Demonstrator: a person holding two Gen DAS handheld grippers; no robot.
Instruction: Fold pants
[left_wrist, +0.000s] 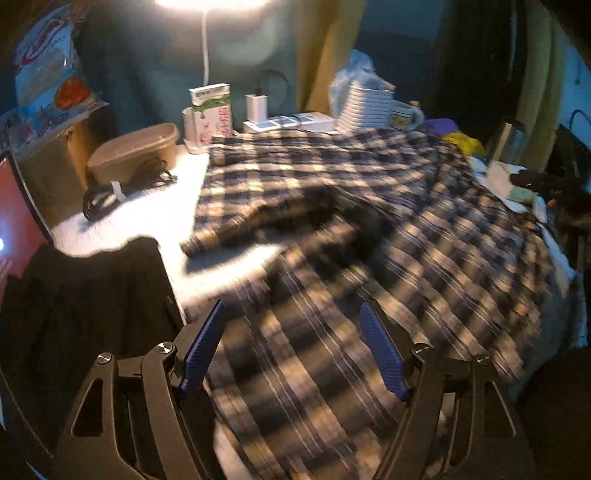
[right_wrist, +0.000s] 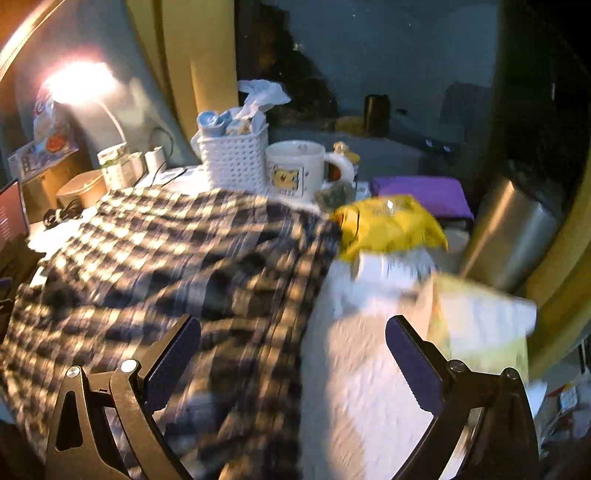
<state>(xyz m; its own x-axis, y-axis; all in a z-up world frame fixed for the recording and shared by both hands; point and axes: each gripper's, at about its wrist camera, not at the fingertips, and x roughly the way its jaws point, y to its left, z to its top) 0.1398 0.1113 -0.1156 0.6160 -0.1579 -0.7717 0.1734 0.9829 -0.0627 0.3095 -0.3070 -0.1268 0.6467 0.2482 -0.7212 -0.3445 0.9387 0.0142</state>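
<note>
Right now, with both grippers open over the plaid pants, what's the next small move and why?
Probably lower the left gripper to the near edge of the pants and pinch it: both it and the right gripper hold nothing, and the cloth lies spread and rumpled.

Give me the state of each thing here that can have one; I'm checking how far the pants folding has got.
Left gripper: open, nothing between the fingers.
Right gripper: open, holding nothing.
Plaid pants: lying on the table, a layer folded over, rumpled.
Lamp: switched on.
Mug: upright.
White basket: upright, stuffed full.
Yellow bag: lying beside the pants.
</note>
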